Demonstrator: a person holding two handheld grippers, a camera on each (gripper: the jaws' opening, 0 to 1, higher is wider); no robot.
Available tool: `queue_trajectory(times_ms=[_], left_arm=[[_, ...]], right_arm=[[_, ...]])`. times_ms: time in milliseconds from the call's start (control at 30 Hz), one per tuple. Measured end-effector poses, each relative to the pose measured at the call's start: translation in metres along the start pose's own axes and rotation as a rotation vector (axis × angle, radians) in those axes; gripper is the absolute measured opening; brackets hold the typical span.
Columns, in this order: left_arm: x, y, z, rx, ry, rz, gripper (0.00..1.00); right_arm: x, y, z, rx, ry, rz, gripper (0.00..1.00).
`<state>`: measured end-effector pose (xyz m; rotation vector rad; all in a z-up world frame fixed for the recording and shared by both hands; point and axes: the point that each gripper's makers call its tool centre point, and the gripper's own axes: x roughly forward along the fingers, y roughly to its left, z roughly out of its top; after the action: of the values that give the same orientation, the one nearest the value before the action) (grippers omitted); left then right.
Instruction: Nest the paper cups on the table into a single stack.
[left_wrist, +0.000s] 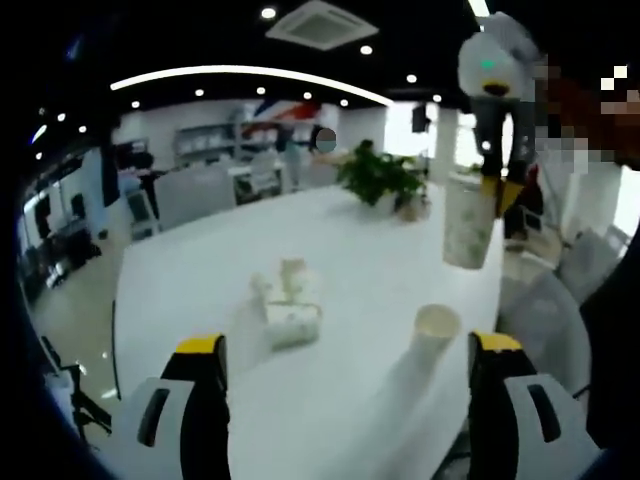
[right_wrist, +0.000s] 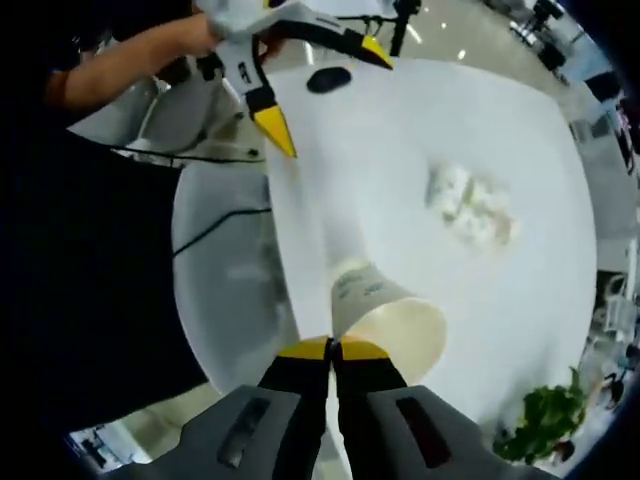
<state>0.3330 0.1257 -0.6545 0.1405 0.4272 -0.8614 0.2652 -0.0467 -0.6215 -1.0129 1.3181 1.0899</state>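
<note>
- Left gripper view: left gripper (left_wrist: 345, 360) hangs above the white table (left_wrist: 200, 280), its yellow-tipped jaws wide apart with nothing between them.
- Same view, left to right: a blurred clump of paper cups (left_wrist: 290, 303) lies mid-table; a single cup (left_wrist: 436, 326) stands upright near the table's edge, mouth up; a potted plant (left_wrist: 383, 178) sits at the far end.
- Upper right of that view: the right gripper (left_wrist: 497, 190) hangs in the air with a held cup (left_wrist: 469, 226) below it, well above the table.
- Right gripper view: the right gripper's jaws are clamped together on the held cup's wall near the rim; the cup is tapered, cream inside, with faint print outside.
- A bare forearm (right_wrist: 130, 60) reaches in from the upper left behind the left gripper.
</note>
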Motion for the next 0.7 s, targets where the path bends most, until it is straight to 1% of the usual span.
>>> queue_trajectory(times_ms=[133,433,700], left_arm=[[0.0,0.001,-0.001,0.001,0.002,-0.002,0.99],[0.001,0.002,-0.002,-0.003,0.003,-0.001,0.99],[0.003,0.001,-0.005,-0.009,0.007,-0.005,0.99]], right_arm=[[0.01,0.001,-0.001,0.004,0.01,0.003,0.0],[0.045,0.003,-0.005,0.054,0.016,0.045,0.0],[0.066,0.003,-0.009,0.094,0.017,0.068,0.0]])
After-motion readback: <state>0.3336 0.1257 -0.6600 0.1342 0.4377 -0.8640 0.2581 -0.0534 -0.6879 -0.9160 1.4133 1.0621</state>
